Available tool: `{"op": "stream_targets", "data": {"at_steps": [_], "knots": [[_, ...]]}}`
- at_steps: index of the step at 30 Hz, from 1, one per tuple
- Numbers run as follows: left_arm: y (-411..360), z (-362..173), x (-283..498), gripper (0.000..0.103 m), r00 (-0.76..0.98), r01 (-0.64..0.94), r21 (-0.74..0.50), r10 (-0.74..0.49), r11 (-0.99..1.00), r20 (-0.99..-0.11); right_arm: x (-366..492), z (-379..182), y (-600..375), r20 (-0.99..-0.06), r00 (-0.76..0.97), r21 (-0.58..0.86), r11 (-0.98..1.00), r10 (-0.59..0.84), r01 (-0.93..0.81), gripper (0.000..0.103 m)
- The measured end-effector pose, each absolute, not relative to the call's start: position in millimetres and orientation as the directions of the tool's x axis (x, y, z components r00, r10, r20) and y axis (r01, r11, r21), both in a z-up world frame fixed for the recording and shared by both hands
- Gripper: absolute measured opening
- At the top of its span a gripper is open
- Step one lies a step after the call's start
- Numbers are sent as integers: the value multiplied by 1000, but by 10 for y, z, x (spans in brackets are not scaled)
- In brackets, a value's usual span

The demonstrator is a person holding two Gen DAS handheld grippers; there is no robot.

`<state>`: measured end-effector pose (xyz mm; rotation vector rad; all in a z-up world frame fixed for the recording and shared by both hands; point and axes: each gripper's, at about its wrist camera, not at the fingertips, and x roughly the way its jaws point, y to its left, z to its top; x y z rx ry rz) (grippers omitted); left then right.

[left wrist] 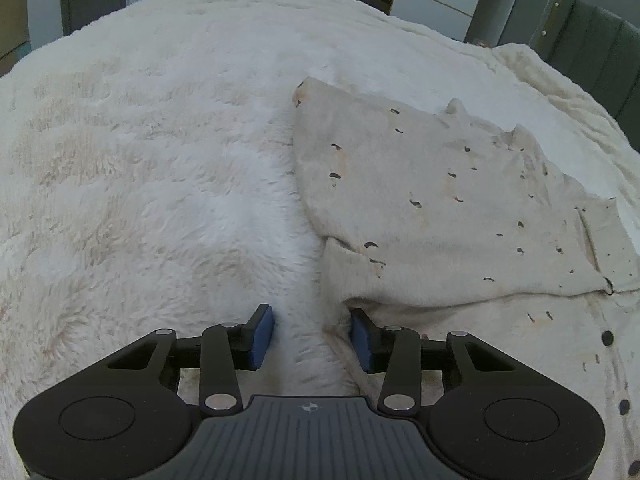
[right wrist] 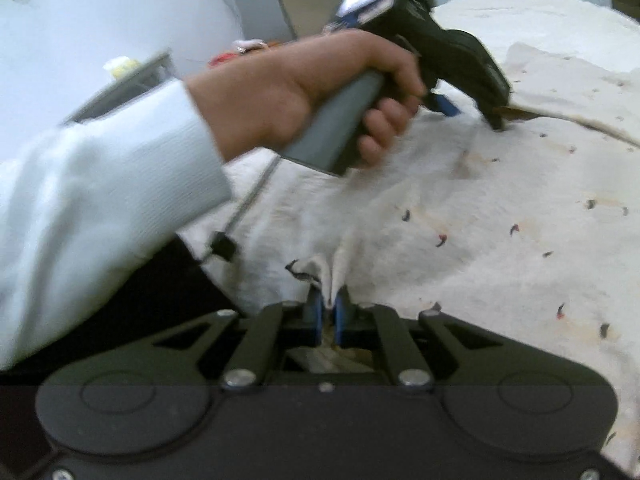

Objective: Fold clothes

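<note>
Cream fleece garment with small dark flecks and dark round buttons [left wrist: 440,200] lies spread on a white fluffy blanket [left wrist: 160,160] that covers the work surface. In the left wrist view the garment takes up the right half of the blanket; a sleeve-like flap is folded across its upper part, and the button row runs down near the right edge of the frame.

Left gripper [left wrist: 312,338]: jaws spread, blue pads apart. Bare blanket pile shows between them. The right-hand pad [left wrist: 360,340] sits right at the garment's left edge, under a lifted fold; contact can't be told for sure. The pads are not pressed on anything.

Right gripper [right wrist: 328,312]: jaws pressed together on a pinched-up ridge of the garment's cloth, at an edge with dark stitching [right wrist: 298,270]. The fabric rises in a narrow pleat from between the blue pads.

In the right wrist view, the person's left hand [right wrist: 312,92], in a white ribbed sleeve [right wrist: 100,192], grips the grey handle of the left gripper, which points down at the garment's far side. That frame is motion-blurred, so fine detail at its tip is unclear.

Beyond the blanket: grey chair backs [left wrist: 592,60] and pale cabinet fronts.
</note>
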<state>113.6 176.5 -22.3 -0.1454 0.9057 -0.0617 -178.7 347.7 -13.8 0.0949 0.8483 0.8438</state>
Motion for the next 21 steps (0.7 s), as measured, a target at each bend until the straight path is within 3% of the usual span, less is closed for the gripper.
{"op": "stream_targets", "data": {"at_steps": [2, 6, 8, 10, 15, 19, 21], "knots": [[1751, -253, 1125, 36, 627, -2, -138, -106, 990, -772, -1809, -117, 3445, -618, 339, 403, 656, 709, -638, 5], [1712, -256, 1023, 39, 654, 34, -98, -97, 995, -750, -1735, -113, 3312, -635, 298, 454, 657, 712, -602, 19], [1703, -186, 898, 47, 663, 60, -76, -97, 995, -742, -1728, -34, 3128, -625, 326, 457, 671, 709, -583, 30], [1749, -114, 763, 53, 655, 57, -100, -113, 993, -747, -1723, 16, 2942, -619, 359, 456, 692, 699, -560, 32], [1810, 86, 432, 61, 649, 38, -99, -99, 994, -754, -1674, 178, 2136, -656, 527, 392, 841, 540, -373, 51], [1769, 207, 95, 66, 620, 41, -6, -30, 999, -784, -1630, 279, 1474, -660, 615, 367, 900, 431, -237, 54], [1769, 170, -23, 67, 587, 44, -19, -42, 999, -808, -1637, 338, 993, -666, 654, 348, 925, 357, -151, 55]]}}
